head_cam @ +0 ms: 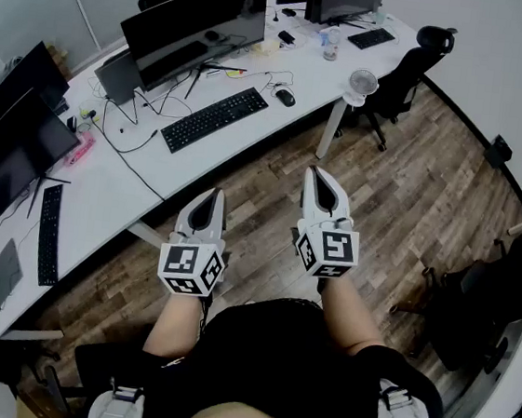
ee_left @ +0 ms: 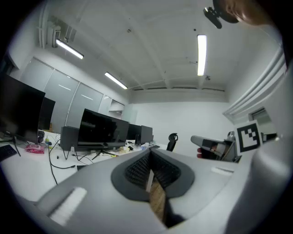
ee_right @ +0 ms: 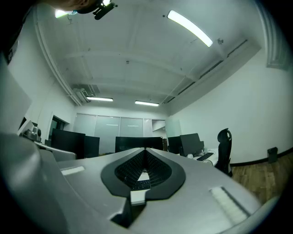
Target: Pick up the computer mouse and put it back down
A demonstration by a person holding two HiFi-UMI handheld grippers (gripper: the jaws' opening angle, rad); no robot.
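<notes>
Black computer mouse (head_cam: 285, 97) on desk (head_cam: 123, 188); well apart from closed right gripper (head_cam: 315, 172)

Left hand-held gripper (head_cam: 214, 194) closed; right (head_cam: 315, 173) closed

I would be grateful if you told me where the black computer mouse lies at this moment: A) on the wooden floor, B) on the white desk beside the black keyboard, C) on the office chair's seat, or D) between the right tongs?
B: the head view shows the computer mouse resting on the white desk, just off the right end of the black keyboard.
</notes>
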